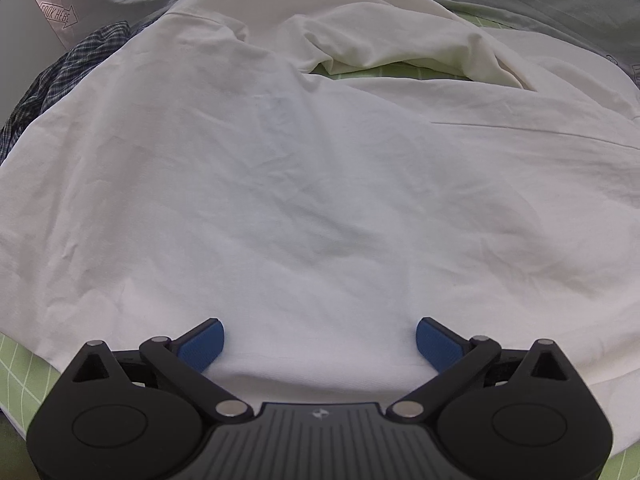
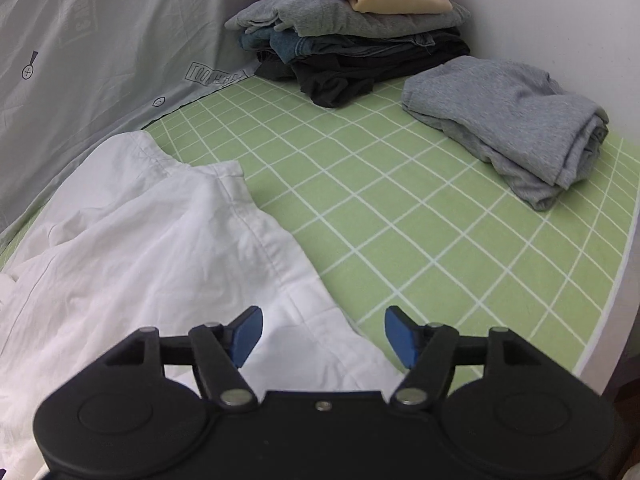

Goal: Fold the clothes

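Note:
A white shirt [image 1: 320,184] lies spread over the green grid mat, with a sleeve [image 1: 384,40] bunched at the far side. My left gripper [image 1: 320,344] hovers over the shirt's near part, wide open, nothing between its blue pads [image 1: 202,344]. In the right wrist view the same white shirt [image 2: 152,248] lies at the left, its hemmed edge running diagonally. My right gripper [image 2: 323,338] stands open over that edge, the left pad above cloth, the right pad [image 2: 400,340] above bare mat [image 2: 400,216]. No cloth is pinched.
A tall stack of folded clothes [image 2: 352,28] stands at the far edge, and a folded grey garment [image 2: 512,128] lies to its right. A pale printed sheet [image 2: 88,60] hangs at the left. A dark checked garment [image 1: 52,84] lies crumpled beside the shirt.

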Demonstrator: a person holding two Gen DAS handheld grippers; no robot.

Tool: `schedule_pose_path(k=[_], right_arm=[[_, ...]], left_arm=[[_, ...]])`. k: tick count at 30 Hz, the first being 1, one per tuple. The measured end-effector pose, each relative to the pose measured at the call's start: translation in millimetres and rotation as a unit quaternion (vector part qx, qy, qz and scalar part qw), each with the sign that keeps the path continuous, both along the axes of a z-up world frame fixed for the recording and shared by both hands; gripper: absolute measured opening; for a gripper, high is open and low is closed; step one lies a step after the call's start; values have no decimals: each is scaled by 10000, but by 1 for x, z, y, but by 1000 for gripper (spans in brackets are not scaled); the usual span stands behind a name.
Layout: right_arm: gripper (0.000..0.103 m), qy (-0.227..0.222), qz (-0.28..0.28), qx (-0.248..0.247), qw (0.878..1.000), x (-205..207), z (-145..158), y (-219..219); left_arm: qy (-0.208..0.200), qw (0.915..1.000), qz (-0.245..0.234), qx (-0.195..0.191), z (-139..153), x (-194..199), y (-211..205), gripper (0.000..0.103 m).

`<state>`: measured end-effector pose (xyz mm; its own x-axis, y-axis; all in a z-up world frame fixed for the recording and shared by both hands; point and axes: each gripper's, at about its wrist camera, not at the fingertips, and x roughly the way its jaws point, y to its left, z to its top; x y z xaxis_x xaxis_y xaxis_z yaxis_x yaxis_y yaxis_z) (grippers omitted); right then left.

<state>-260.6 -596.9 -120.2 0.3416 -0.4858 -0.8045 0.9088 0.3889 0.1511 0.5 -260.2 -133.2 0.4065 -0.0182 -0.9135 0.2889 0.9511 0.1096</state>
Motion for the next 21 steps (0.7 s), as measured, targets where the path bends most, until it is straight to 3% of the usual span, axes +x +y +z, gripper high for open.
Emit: schedule_pose_path(k=[3,6,11,12,14,15,16,21], right_arm=[[79,37,-27,204,9998,-13,-5,9],[80,20,99,386,9992,-19,-10,15],[83,-461,130,867,9951,-28,-18,10],[78,-623,147,936,9936,-28,-17,7],[52,-929,185,1098,9894,-26,-19,0],[16,-991,192,1176,9879,-25,-19,-4],[9,-1134,174,1139,9868,-27,-16,-5],[9,-1513,475,373,9866,-48,23,8]], left_arm=[[11,10000,-94,23,0,-13,3,101],[-39,10000,-69,-5,1,-23,9,101],[-85,9999,71,-27,1,-37,14,101],[-95,9999,111,-44,1,-40,16,101],[-74,9995,275,-148,1,-43,21,102],[-50,9992,354,-196,1,-45,24,102],[-27,9988,433,-244,2,-46,26,102],[-37,9983,483,-328,2,-57,31,103]])
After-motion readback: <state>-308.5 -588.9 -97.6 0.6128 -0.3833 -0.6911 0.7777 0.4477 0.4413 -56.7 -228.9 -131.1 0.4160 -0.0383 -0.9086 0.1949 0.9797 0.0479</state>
